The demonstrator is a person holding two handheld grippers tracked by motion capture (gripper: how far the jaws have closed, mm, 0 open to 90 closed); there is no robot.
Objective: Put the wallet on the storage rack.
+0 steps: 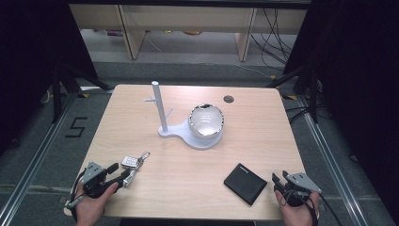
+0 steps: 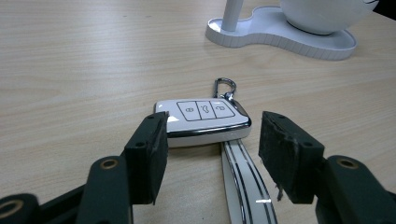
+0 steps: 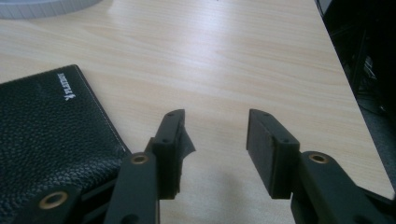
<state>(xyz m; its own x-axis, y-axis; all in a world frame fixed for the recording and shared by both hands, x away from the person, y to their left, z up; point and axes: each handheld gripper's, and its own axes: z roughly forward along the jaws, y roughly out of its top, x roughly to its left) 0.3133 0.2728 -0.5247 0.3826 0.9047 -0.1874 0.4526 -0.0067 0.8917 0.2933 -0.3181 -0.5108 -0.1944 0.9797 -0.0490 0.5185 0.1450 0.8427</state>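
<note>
Left of the stand [image 1: 162, 113], the left gripper [image 2: 212, 142] hangs wide open around the key fob [image 2: 201, 120], gripping nothing; closing comes next, likely. Right of it, the right gripper [image 3: 214, 140] gapes empty beside the wallet [image 3: 51, 135].

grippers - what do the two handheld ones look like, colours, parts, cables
Both are black two-jaw tools. The left gripper and right gripper each carry a grey three-cornered plate on top and trail a black cable. Up close, the jaws end in flat, dark rectangular pads, with brass-coloured rivets at the joints. No sleeves are visible.
</note>
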